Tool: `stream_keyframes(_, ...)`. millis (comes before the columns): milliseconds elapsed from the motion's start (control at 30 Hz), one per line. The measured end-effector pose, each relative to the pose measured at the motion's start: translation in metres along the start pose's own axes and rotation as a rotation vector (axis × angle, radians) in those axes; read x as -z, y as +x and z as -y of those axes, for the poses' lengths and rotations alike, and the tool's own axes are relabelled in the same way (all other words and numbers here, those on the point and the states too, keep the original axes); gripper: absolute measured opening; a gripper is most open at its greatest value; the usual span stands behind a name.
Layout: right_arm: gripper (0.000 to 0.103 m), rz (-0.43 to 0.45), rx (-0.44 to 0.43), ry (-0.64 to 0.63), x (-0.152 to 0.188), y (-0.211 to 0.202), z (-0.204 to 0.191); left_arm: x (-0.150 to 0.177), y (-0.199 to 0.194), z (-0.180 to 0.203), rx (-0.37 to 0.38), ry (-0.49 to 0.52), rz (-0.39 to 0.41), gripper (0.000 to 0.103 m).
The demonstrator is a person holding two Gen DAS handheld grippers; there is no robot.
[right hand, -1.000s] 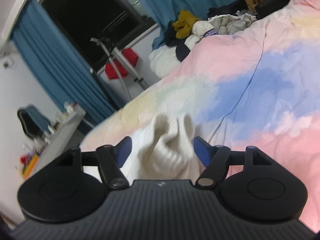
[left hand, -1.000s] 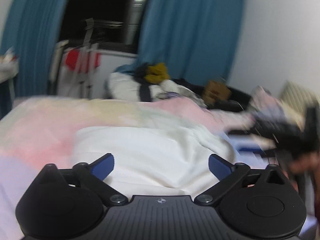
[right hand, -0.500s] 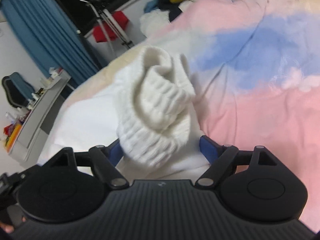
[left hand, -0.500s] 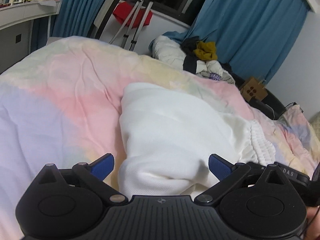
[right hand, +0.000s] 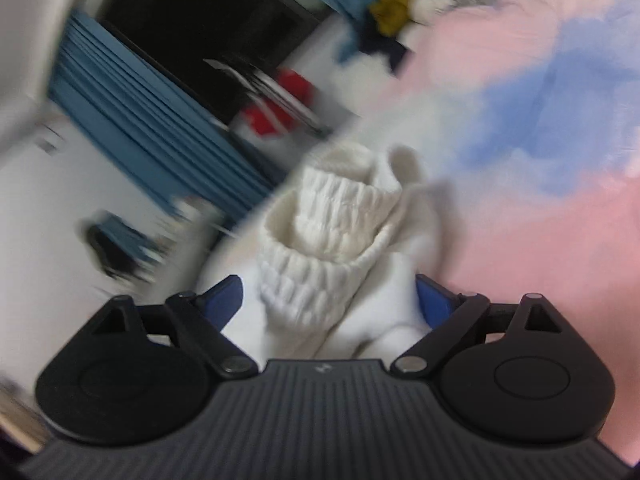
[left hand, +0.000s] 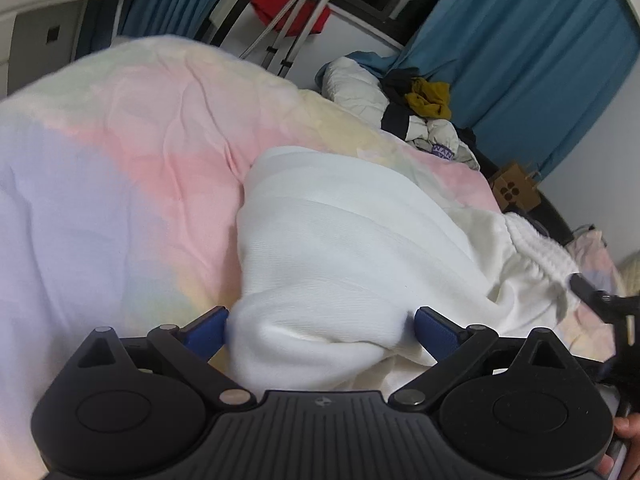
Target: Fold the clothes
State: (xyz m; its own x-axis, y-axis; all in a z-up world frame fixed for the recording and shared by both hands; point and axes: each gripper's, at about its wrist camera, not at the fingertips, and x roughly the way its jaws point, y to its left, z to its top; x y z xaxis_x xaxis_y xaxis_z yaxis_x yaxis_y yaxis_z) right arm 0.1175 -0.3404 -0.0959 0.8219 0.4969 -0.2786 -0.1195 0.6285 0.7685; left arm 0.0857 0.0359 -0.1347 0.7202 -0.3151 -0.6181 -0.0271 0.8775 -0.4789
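While the white garment (left hand: 344, 248) lies bunched on the bed (left hand: 120, 168) | left hand-held gripper (left hand: 320, 330): wide, fingers flanking its near fold | right hand-held gripper (right hand: 328, 300): wide around its ribbed cuff (right hand: 332, 236).

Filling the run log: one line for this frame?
task: fold clothes | left hand-held gripper: open around white garment | right hand-held gripper: open around ribbed cuff | surface: pastel duvet
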Motion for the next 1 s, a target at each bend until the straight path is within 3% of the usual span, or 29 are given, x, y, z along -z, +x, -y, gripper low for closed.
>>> stream_keyframes(67,0.093,0.0,0.006,-0.019,-0.002,0.003,-0.001,-0.001,0.003,-0.002,0.014,-0.012,-0.012,0.099)
stream_keyframes(233,0.094,-0.038,0.125,0.018,0.003,0.022,0.014,0.002,0.009,0.003,0.007,0.011,-0.021,0.098)
stream_keyframes(300,0.094,-0.032,0.098,-0.01,0.003,0.024,0.007,0.001,0.01,0.001,0.006,-0.007,-0.021,0.097)
stream_keyframes(400,0.094,0.019,-0.008,-0.061,0.005,0.014,-0.007,-0.001,0.011,-0.008,0.018,-0.065,-0.023,0.096)
stream_keyframes(467,0.093,0.029,-0.02,-0.071,0.004,0.015,-0.009,-0.002,0.014,-0.011,0.032,-0.079,-0.028,0.096)
stream_keyframes(633,0.093,-0.04,0.131,-0.022,0.005,0.039,0.008,0.004,0.018,0.002,0.005,-0.002,-0.011,0.092)
stream_keyframes(700,0.07,-0.051,0.193,-0.062,0.008,0.044,0.004,0.008,0.017,0.007,-0.01,0.032,0.01,0.082)
stream_keyframes(767,0.056,-0.042,0.252,-0.135,0.013,0.045,-0.007,0.011,0.014,0.014,-0.024,0.061,0.034,0.071)
stream_keyframes(900,0.046,0.002,0.257,-0.221,0.017,0.036,-0.026,0.015,0.002,0.028,-0.045,0.098,0.09,0.05)
stream_keyframes(1000,0.044,0.049,0.207,-0.24,0.011,0.026,-0.041,0.018,-0.012,0.041,-0.046,0.127,0.143,0.046)
